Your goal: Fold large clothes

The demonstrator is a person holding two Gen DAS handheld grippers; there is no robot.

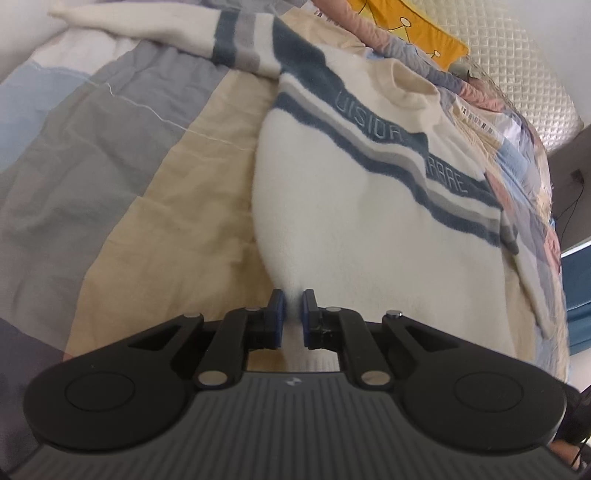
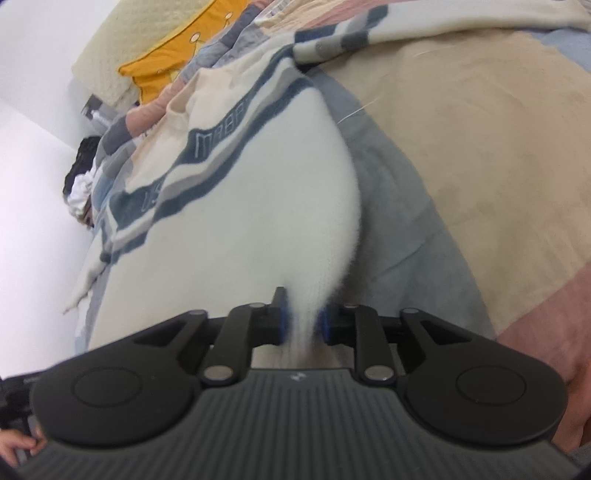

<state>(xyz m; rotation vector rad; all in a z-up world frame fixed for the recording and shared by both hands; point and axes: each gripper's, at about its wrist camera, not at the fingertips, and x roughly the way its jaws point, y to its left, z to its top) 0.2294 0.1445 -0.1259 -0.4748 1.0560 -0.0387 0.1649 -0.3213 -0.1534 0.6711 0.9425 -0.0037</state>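
The sweater lies on the quilt, its sleeve behind, pillow beyond.

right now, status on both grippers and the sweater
Left gripper shut on sweater hem. Right gripper shut on sweater hem, other corner. Sweater front-up on patchwork quilt, sleeve flung out. Nothing in the way.

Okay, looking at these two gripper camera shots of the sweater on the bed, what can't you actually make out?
- Hem of the fluffy white sweater with blue and grey stripes: hidden behind the left gripper and right gripper, both shut on it.
- Raised lettering on the blue stripe: left wrist view, partly creased; right wrist view, blurred.
- One sleeve: cut off by the left view's top edge.
- Dark heap by the wall: right view, too small.
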